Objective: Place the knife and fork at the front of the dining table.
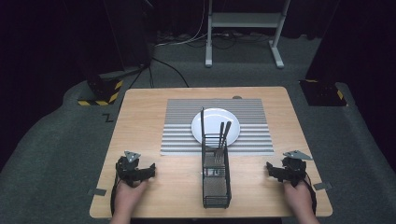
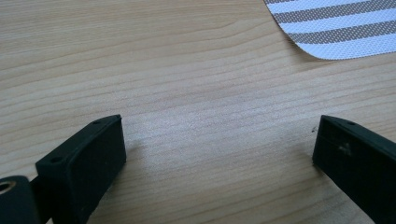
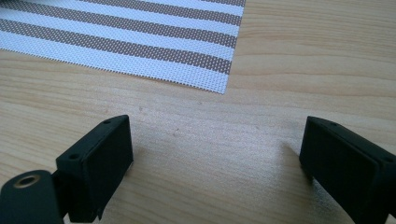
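A black wire cutlery basket point(image 1: 216, 179) stands at the front middle of the wooden table point(image 1: 140, 116). Dark-handled utensils point(image 1: 223, 135) stick up from its far end. Behind it a white plate point(image 1: 211, 122) lies on a grey striped placemat point(image 1: 182, 126). To the basket's left my left gripper point(image 1: 148, 171) rests on the table, open, its jaws wide over bare wood point(image 2: 217, 135). My right gripper point(image 1: 271, 171) rests to the basket's right, also open and holding nothing point(image 3: 215, 140). A corner of the placemat point(image 2: 336, 28) point(image 3: 116, 32) lies beyond each pair of jaws.
The table's front edge runs just below both hands. On the floor behind the table stand a white frame point(image 1: 243, 28) and two dark bases with yellow-black stripes point(image 1: 100, 93). Bare wood lies on both sides of the placemat.
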A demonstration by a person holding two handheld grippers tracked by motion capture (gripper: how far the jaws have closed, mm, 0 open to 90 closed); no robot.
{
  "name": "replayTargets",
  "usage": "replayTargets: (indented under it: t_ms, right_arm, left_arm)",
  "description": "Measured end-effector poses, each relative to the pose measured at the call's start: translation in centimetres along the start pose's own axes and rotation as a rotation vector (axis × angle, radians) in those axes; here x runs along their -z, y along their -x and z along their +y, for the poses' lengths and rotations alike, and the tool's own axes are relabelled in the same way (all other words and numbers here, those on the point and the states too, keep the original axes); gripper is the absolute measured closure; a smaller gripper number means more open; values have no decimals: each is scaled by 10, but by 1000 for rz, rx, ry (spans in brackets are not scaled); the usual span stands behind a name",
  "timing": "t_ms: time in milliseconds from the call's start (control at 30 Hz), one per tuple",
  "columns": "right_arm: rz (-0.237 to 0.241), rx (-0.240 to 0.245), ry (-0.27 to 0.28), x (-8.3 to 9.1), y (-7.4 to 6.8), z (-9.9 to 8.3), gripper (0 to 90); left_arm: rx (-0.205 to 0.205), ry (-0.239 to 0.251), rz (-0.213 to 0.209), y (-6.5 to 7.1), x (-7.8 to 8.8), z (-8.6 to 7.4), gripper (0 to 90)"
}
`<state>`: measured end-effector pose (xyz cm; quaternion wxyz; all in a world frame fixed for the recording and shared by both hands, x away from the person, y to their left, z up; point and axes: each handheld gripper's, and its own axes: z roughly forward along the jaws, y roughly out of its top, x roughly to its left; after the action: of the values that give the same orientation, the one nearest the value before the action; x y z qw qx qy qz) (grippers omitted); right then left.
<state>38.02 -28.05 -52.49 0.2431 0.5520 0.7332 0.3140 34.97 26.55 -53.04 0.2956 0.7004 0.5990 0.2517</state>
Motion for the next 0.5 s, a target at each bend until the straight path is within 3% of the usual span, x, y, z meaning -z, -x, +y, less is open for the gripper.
replayTargets:
  t_ms: [500]
  right_arm:
    - [21, 18, -3, 1, 0, -1, 94]
  left_arm:
    - [-24, -3, -22, 2, -2, 2, 19]
